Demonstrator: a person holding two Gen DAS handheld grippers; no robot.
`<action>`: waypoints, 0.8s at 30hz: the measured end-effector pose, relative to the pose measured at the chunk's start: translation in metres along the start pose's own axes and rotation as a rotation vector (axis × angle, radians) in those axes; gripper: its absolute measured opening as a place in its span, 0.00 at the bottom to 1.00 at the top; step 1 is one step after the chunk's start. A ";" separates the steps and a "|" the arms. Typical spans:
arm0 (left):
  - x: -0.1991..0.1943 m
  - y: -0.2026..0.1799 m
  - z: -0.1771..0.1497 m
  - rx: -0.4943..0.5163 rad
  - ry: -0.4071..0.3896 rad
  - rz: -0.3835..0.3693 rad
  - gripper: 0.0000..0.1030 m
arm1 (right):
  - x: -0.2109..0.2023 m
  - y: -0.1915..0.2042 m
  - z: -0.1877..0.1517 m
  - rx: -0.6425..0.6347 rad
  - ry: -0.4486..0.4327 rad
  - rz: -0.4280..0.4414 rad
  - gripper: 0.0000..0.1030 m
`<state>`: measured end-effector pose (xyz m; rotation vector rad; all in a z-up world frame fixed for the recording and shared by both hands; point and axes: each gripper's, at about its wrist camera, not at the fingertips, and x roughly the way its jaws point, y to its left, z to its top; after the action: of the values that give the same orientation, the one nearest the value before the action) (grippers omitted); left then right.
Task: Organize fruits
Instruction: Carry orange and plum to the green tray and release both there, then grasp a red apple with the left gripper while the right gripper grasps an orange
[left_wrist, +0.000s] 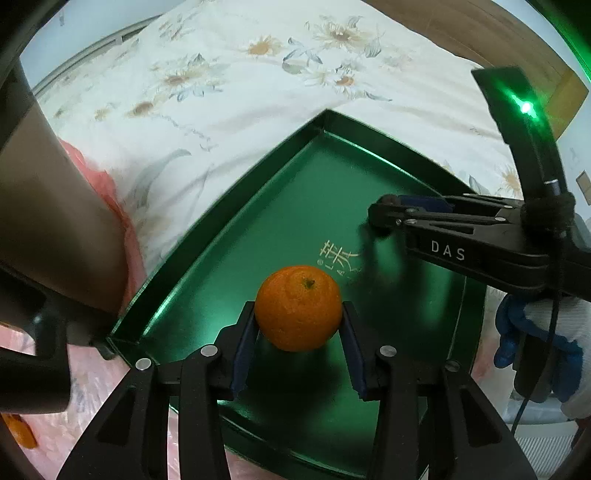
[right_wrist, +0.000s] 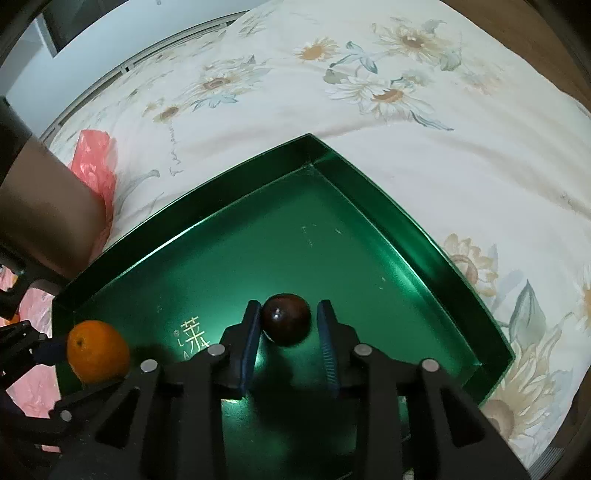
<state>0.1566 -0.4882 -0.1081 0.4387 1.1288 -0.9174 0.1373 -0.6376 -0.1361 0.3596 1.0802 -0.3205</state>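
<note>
Two fruits hang over our green tray (right_wrist: 424, 229), which sits on a flowered bedspread (right_wrist: 369, 92). We hold the left gripper (left_wrist: 298, 332) clamped on an orange (left_wrist: 298, 307) above the tray's near side, while our right gripper (right_wrist: 290, 332) stands with its jaws parted around a dark round fruit (right_wrist: 286, 318), the right pad clear of it. We judge the placing step underway; next we must free both fruits and lift away without nudging them.
</note>
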 end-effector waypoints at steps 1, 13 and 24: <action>0.001 0.002 -0.001 -0.008 0.006 -0.010 0.38 | 0.001 0.000 0.001 -0.003 0.002 0.000 0.30; -0.025 0.009 -0.007 0.004 -0.069 -0.032 0.62 | -0.035 0.008 -0.003 -0.004 -0.063 -0.025 0.91; -0.068 0.005 -0.047 0.067 -0.133 0.002 0.61 | -0.084 0.033 -0.033 0.029 -0.135 -0.056 0.91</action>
<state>0.1247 -0.4247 -0.0654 0.4269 0.9786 -0.9704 0.0887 -0.5869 -0.0703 0.3292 0.9551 -0.4052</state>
